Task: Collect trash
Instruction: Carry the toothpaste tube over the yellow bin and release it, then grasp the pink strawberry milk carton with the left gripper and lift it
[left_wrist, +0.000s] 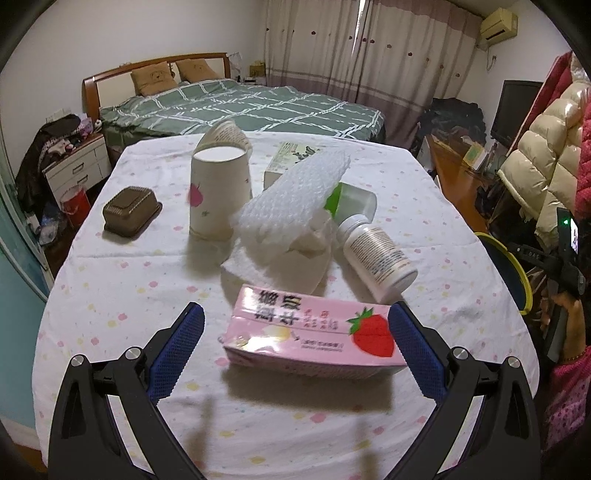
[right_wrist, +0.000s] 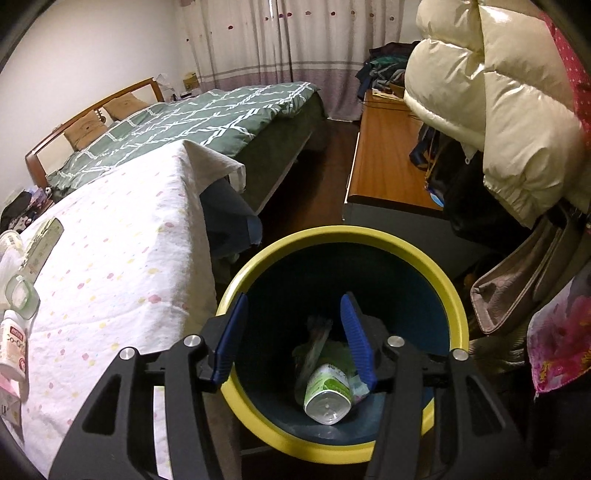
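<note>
1. The left gripper (left_wrist: 295, 332) is wide open. A pink strawberry carton (left_wrist: 310, 338) lies on the table (left_wrist: 110, 295) between its blue fingers (left_wrist: 177, 350). It is not squeezed.
2. Behind the carton are a white pill bottle (left_wrist: 376, 254) on its side, some bubble wrap (left_wrist: 291, 192), an upside-down paper cup (left_wrist: 218, 192) and a small brown tub (left_wrist: 133, 214).
3. The right gripper (right_wrist: 295, 339) is open and holds nothing. It hangs over the yellow-rimmed trash bin (right_wrist: 424, 266) beside the table.
4. A green-labelled bottle (right_wrist: 328, 391) lies in the bin.
</note>
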